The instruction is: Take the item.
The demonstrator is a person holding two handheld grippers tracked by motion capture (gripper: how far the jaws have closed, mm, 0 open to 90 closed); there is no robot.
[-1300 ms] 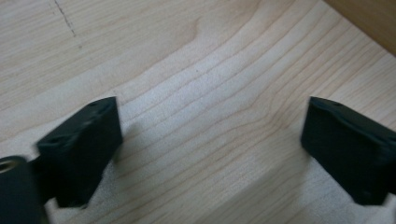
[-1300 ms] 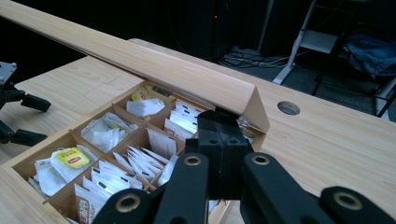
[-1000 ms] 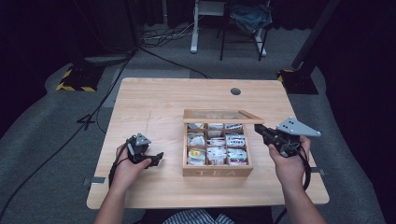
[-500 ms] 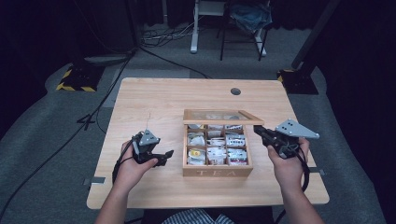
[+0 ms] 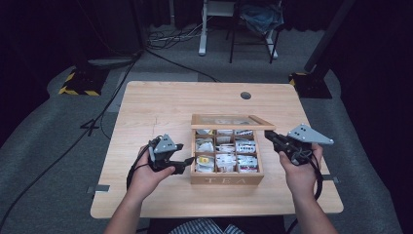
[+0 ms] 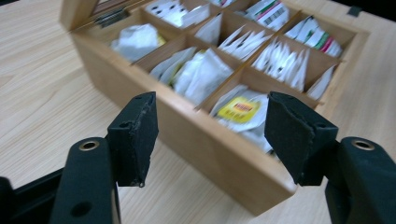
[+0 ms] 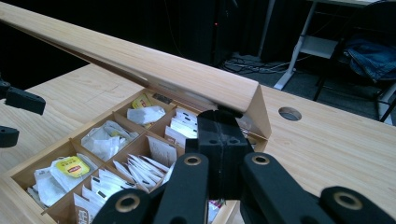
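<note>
**Tea box held open on the desk**

A light brown wooden tea box [image 5: 226, 173] with nine small compartments sits near the front middle of the pale wooden desk [image 5: 165, 105]. White paper tea bags [image 6: 205, 74] fill it, and one has a yellow label [image 6: 239, 110]. Its wooden lid [image 7: 154, 70] is tilted up. The right gripper [image 5: 272, 140] is at the lid's right end, its fingers closed tight together. The left gripper [image 5: 187, 160] is just beside the box's left front corner. Its fingers [image 6: 135, 135] have just been closing but are apart, with nothing pinched between them.
</note>
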